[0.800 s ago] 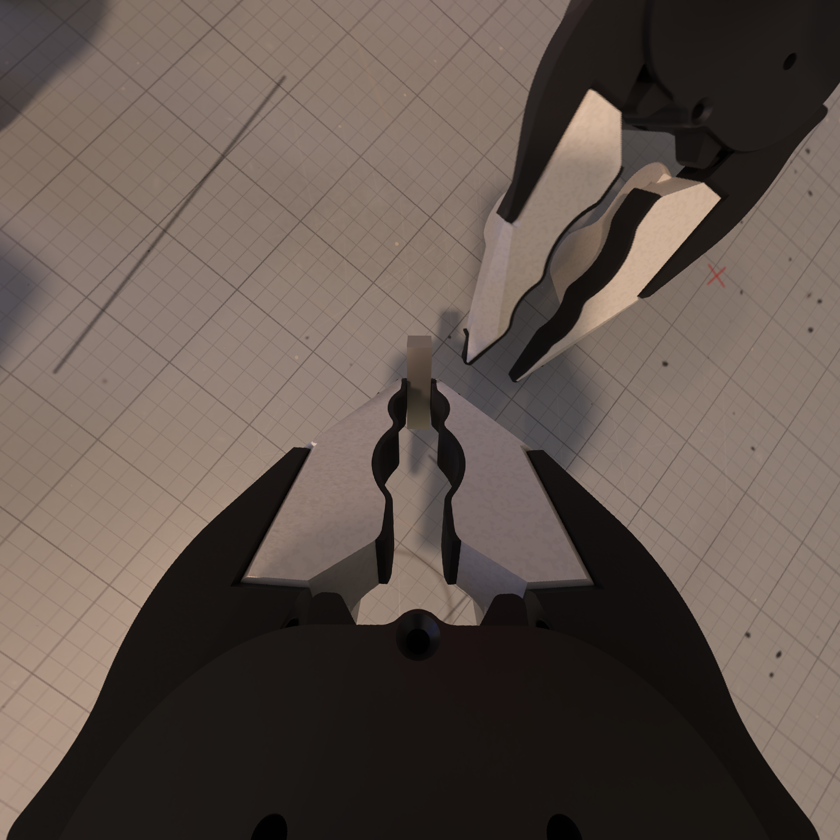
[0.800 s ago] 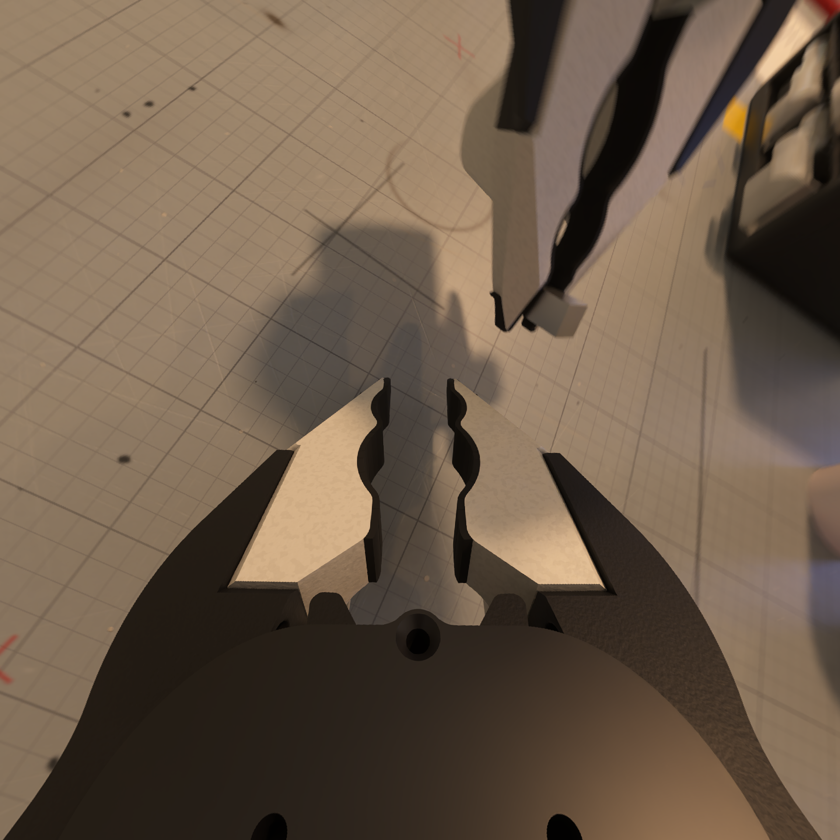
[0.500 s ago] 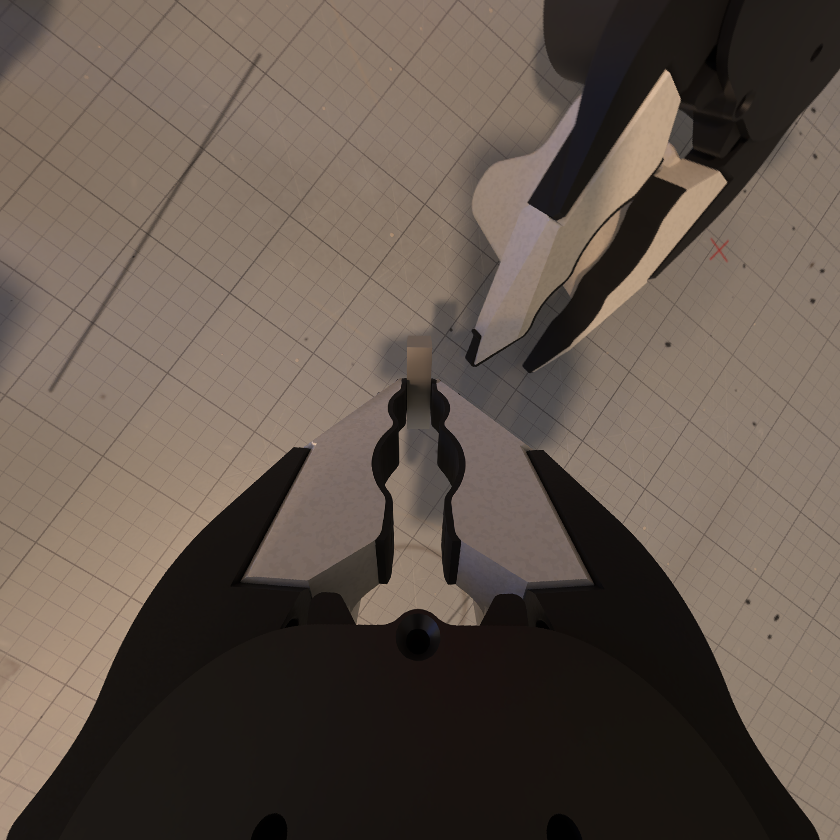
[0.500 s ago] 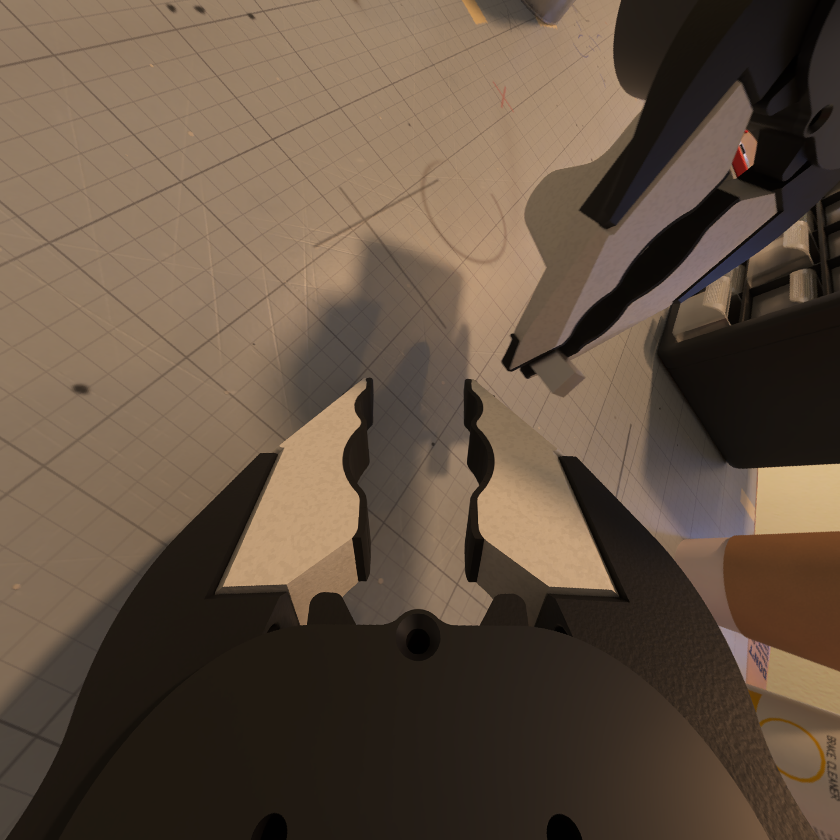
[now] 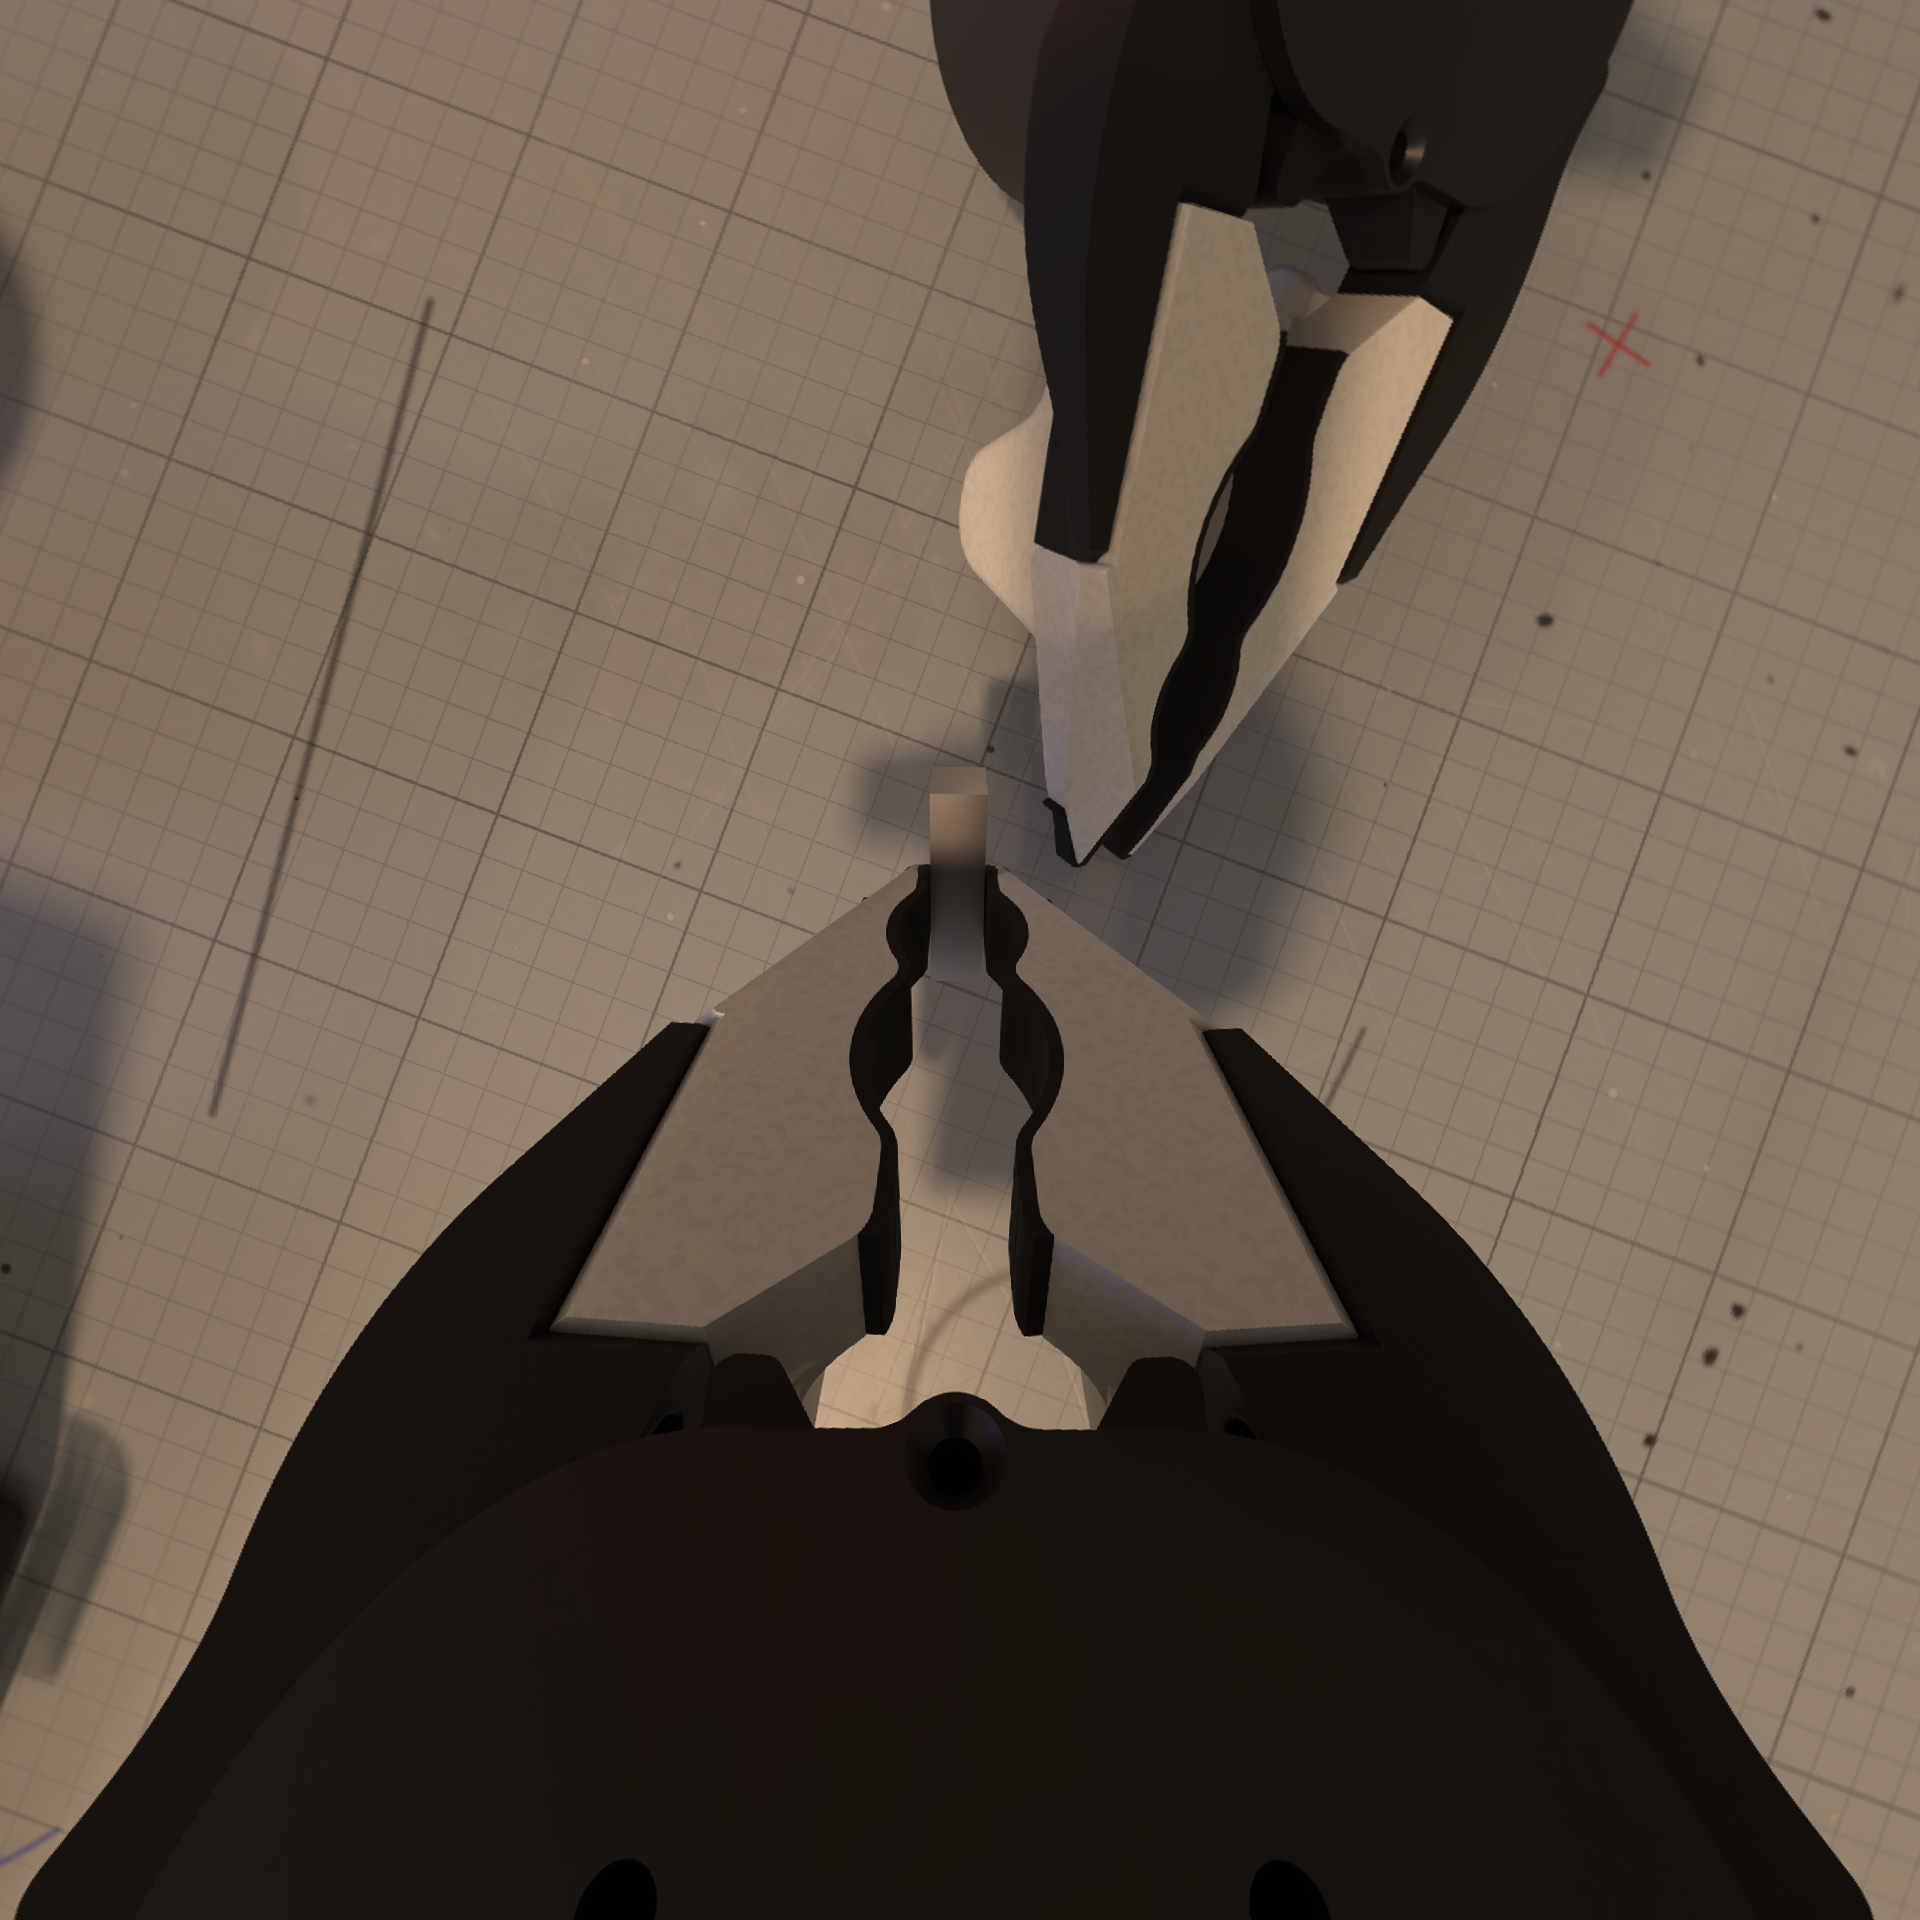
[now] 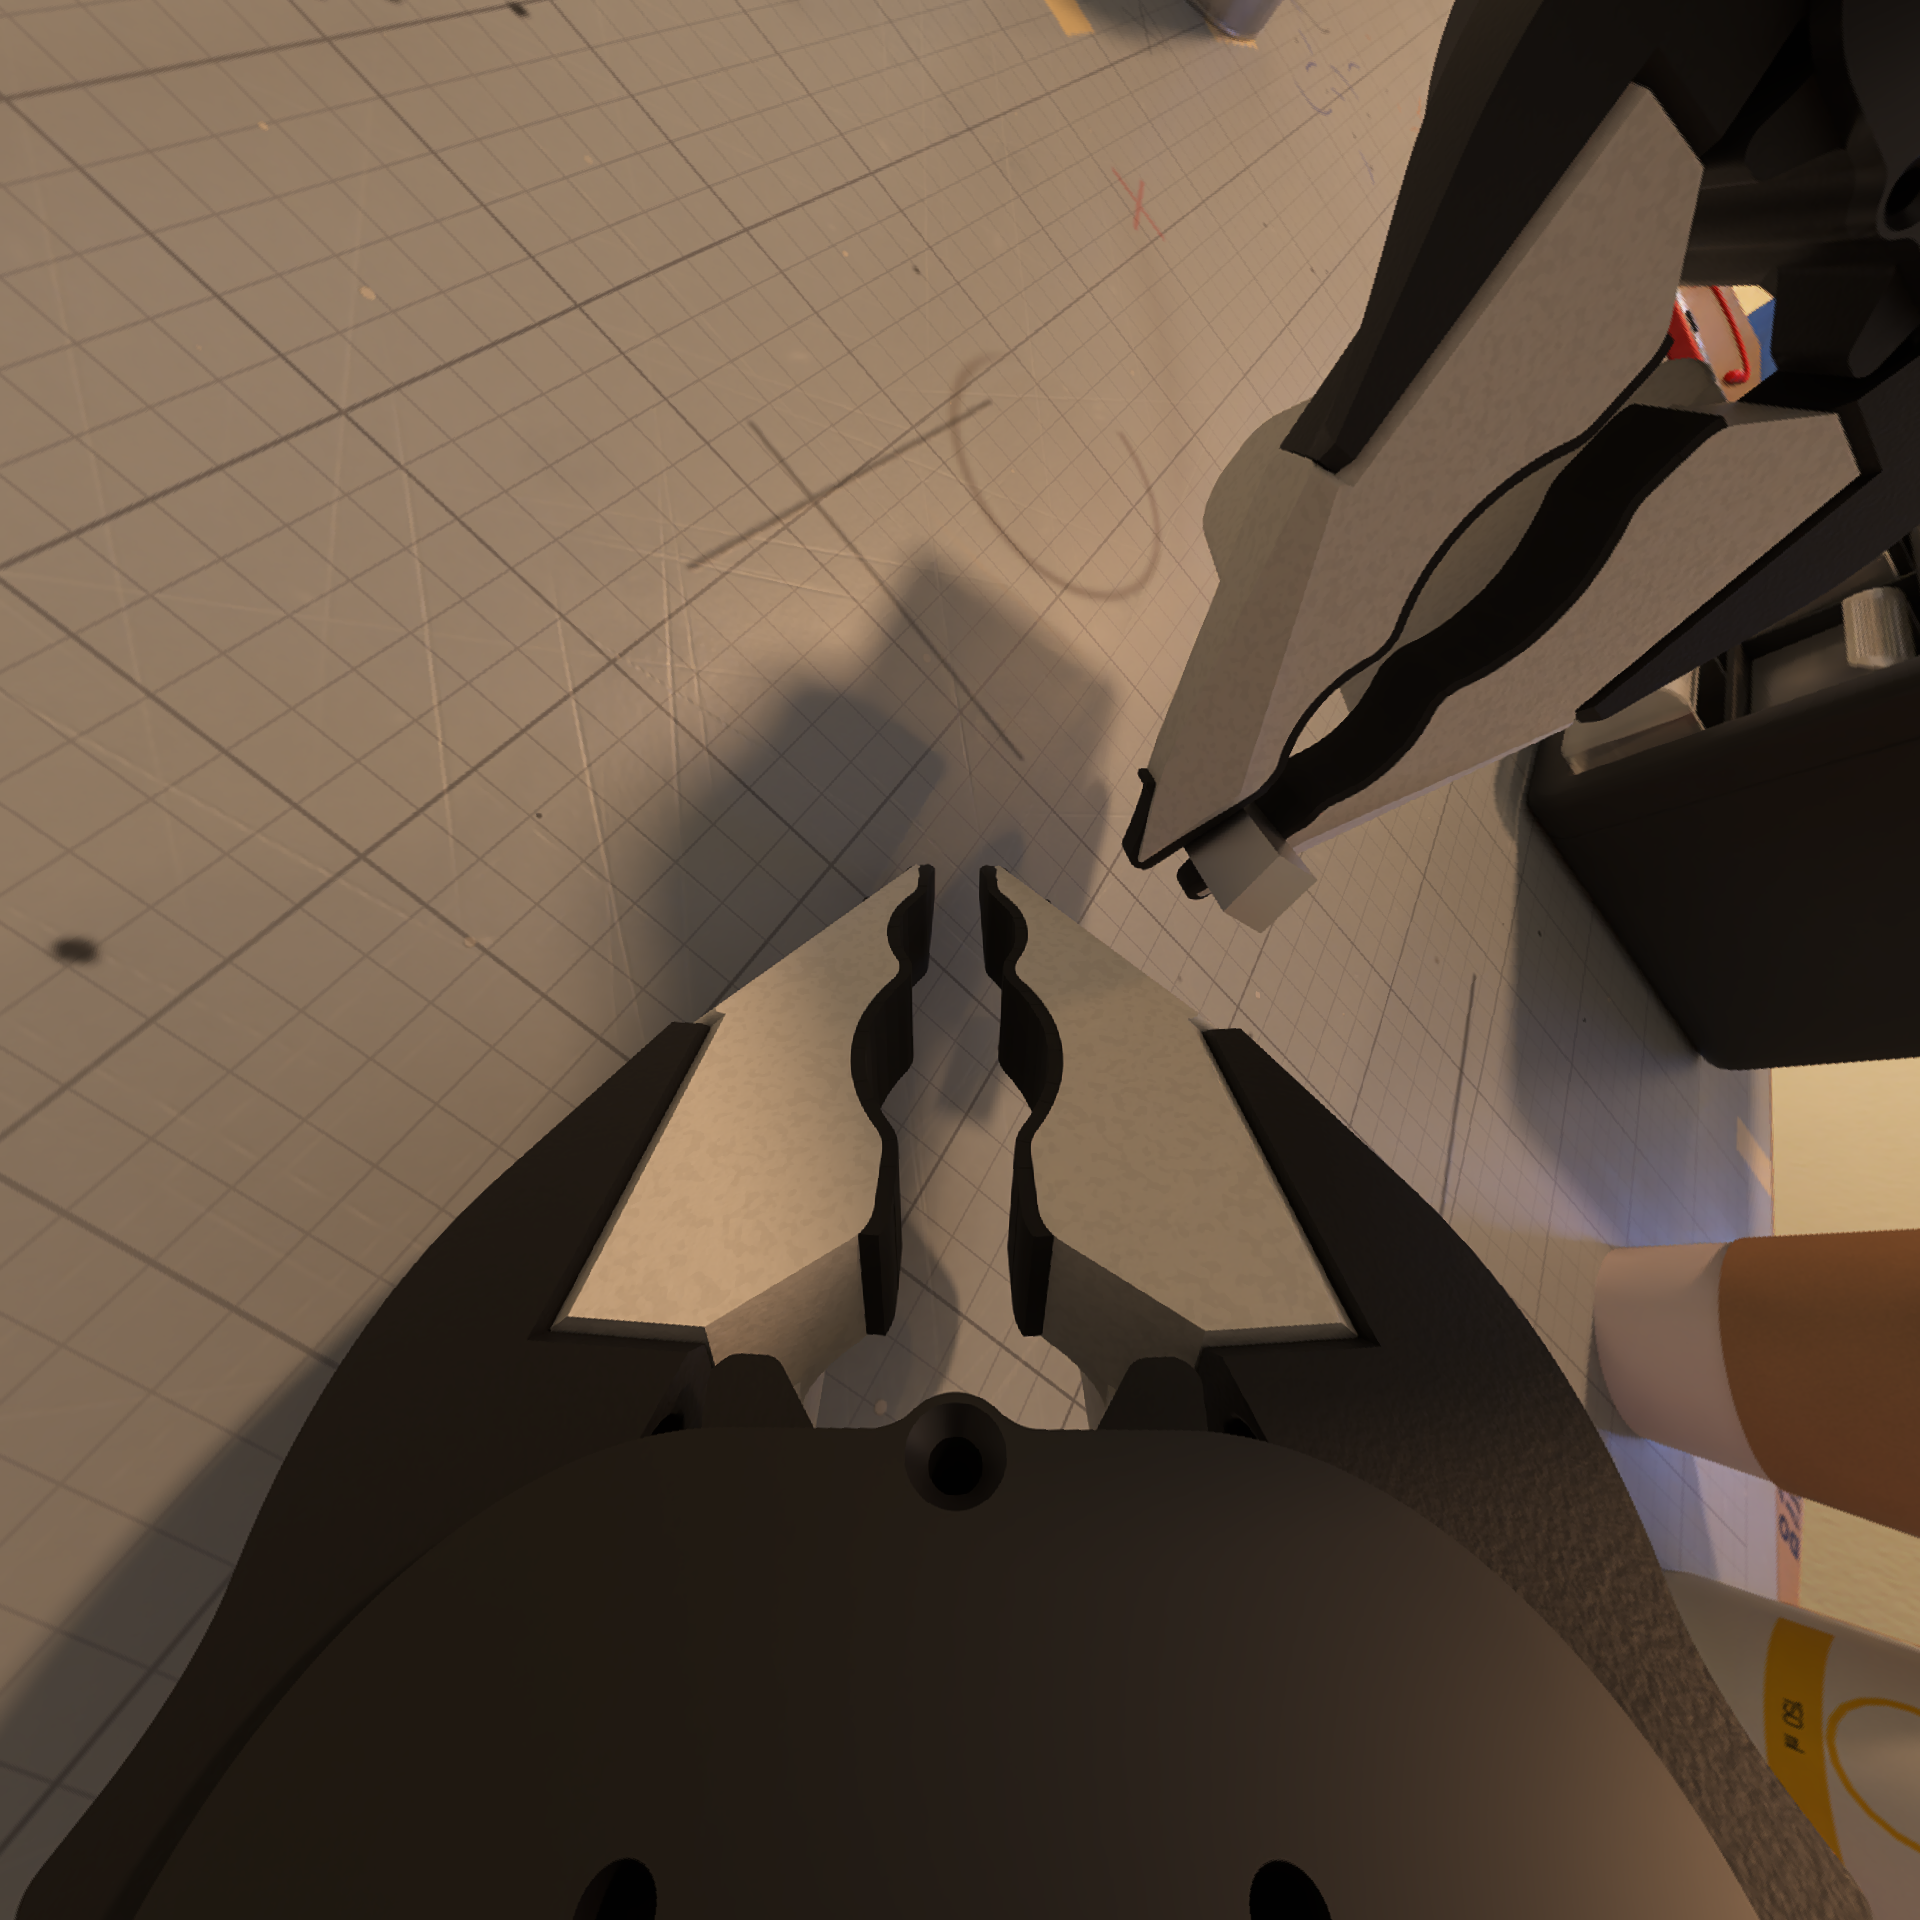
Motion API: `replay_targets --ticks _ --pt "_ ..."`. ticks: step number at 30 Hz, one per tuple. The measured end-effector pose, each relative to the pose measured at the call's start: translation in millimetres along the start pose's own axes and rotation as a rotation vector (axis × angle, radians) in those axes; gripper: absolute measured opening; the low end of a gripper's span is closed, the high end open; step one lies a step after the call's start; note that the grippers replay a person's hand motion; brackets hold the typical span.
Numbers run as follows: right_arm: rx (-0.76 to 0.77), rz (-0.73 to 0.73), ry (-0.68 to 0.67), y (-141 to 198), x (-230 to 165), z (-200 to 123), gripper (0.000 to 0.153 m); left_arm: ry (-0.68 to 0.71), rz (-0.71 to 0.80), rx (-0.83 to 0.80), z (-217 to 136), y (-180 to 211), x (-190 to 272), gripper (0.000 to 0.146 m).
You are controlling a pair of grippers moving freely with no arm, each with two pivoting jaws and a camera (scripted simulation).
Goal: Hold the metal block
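Observation:
The metal block (image 5: 958, 831) is a small pale grey bar. My left gripper (image 5: 956, 878) is shut on it, and the block sticks out past the fingertips, above the grid mat (image 5: 520, 623). In the right wrist view the left gripper (image 6: 1195, 862) comes in from the upper right with the block (image 6: 1262, 883) at its tip. My right gripper (image 6: 957, 878) is empty and its jaws are almost together, with a slim gap. It hovers just left of the block. In the left wrist view the right gripper (image 5: 1091, 847) points down, its tips close to the block's right side.
A black bin (image 6: 1714, 883) with small parts stands at the right edge of the mat. A brown and white bottle (image 6: 1766, 1371) and a white can with a yellow band (image 6: 1849, 1745) lie beyond the mat's right edge. Pencil lines and red crosses mark the mat.
My right gripper's jaws have closed from a wide gap to a slim one. It has swung more upright, with its tips nearer the block. The left gripper still holds the block.

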State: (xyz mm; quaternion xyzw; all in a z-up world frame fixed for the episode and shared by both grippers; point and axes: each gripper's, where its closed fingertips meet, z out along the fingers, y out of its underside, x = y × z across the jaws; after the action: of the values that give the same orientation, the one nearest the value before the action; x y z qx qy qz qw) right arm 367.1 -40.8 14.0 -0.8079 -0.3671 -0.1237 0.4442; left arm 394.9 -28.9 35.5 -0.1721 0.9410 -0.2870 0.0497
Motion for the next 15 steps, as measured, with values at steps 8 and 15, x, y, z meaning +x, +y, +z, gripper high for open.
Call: replay_targets --ticks 8,15 --pt "-0.001 0.036 0.026 -0.6 0.5 0.5 0.005 0.013 0.060 -0.030 -6.1 6.0 -1.9 0.009" --pt "0.018 0.064 0.020 -1.1 0.3 0.0 0.003 0.065 0.107 -0.002 -3.0 -2.5 1.4 0.009"
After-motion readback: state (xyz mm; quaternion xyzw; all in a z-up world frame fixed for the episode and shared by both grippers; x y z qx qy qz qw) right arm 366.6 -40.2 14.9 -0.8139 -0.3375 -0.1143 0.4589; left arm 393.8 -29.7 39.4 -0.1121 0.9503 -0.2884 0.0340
